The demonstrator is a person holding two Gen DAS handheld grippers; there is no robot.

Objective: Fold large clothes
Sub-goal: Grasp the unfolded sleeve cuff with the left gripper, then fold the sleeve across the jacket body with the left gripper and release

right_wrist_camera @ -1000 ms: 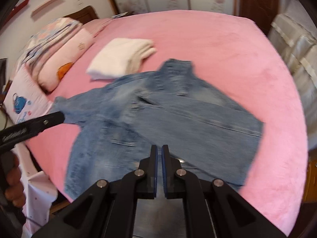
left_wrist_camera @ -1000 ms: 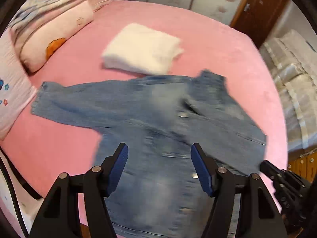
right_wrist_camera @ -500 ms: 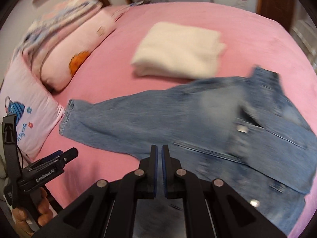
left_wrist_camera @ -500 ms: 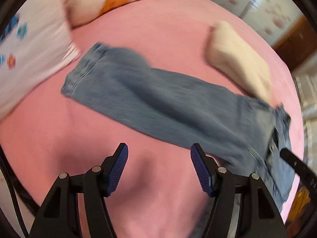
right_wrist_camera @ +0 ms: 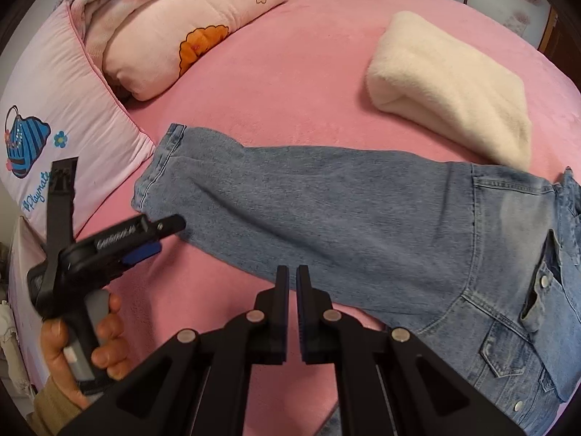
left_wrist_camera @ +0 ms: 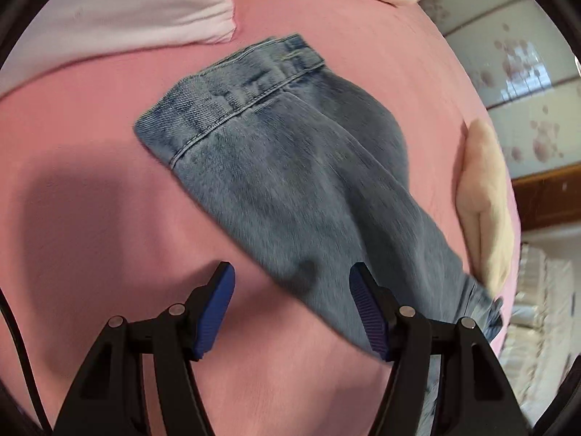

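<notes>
Pink bedding covers the bed we work over, and the denim jacket is our landmark, spread flat on it with 1 sleeve stretched out. At the sleeve's cuff end lies a pale pink pillow with a blue bag print, and beyond that a pink bolster with an orange flower. Behind the jacket's shoulder, a folded cream blanket touches the denim. Our left gripper hovers over the sleeve near its lower edge, its blue pads spread wide with nothing between them. Our right gripper sits just in front of the sleeve's near edge, its fingers almost together with only a slim gap and no cloth in them
</notes>
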